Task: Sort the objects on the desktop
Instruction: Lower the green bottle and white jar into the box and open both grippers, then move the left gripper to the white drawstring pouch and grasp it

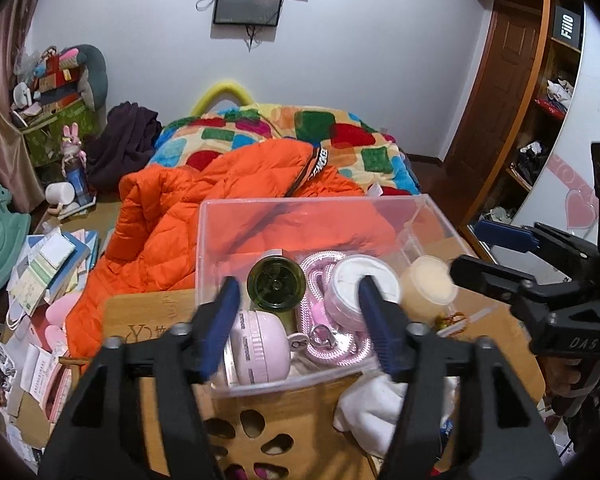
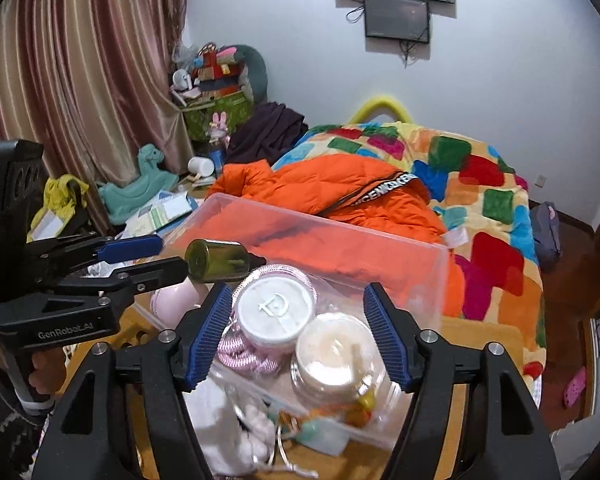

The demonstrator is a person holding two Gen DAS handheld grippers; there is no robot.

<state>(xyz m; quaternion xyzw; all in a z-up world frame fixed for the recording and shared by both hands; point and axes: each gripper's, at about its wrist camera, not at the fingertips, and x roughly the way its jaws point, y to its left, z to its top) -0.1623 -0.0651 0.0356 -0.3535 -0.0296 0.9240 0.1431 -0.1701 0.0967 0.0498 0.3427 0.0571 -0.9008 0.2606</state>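
- Bin (image 1: 320, 204), clear plastic, sits centre of both views on a wooden top (image 1: 148, 312), in front of an orange jacket (image 1: 204, 208) and a patchwork blanket (image 2: 480, 184).
- Inside the bin, left wrist view: green bottle (image 1: 276, 280) lying on its side with its base facing the camera, pink round case (image 1: 260, 352) lower left of it, pink cord (image 1: 324, 320) in the middle, white-lid jar (image 1: 360, 280) right of centre, cream-lid jar (image 1: 430, 280) further right.
- Right wrist view: green bottle (image 2: 216, 260) at upper left of the bin, white-lid jar (image 2: 274, 312) and cream-lid jar (image 2: 336, 352) side by side in the centre, touching or nearly so.
- Left gripper (image 1: 296, 320): jaws apart, nothing clamped; blue pads frame the bottle and cord from above the near wall.
- Right gripper (image 2: 300, 332): jaws apart, nothing clamped; both jars show between the pads, no pad contact visible.
- Each gripper appears in the other's view: right gripper (image 1: 496, 252) at right edge, left gripper (image 2: 140, 256) at left edge, tips near the bottle.
- White cloth (image 1: 372, 404) lies outside the bin, against its near wall, bottom centre.
- Small bits near the bin's lower right corner are too blurred to identify.
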